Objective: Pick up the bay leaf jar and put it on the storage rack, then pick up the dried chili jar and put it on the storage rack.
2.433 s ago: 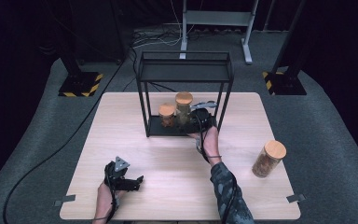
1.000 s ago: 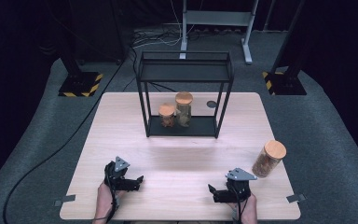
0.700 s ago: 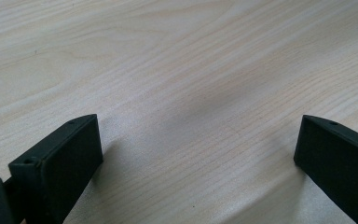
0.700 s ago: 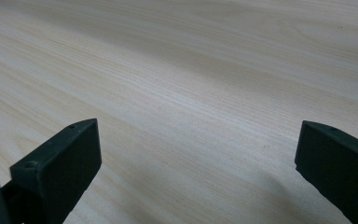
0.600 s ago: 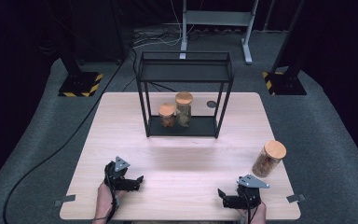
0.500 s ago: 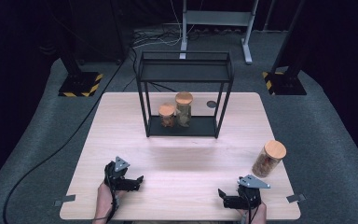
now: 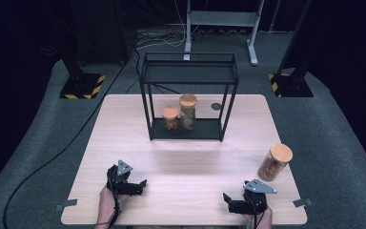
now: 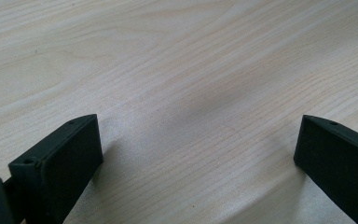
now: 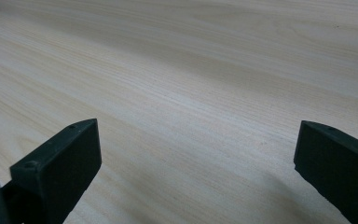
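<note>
Three jars with cork-coloured lids are showing in the high view: a short jar and a tall jar are standing side by side inside one black wire-frame rack, and a third jar is standing alone near the right edge of one wooden surface. Two tongs are resting at the near edge, the left tongs and the right tongs, each held in one hand. One small dark round spot is lying behind the rack.
</note>
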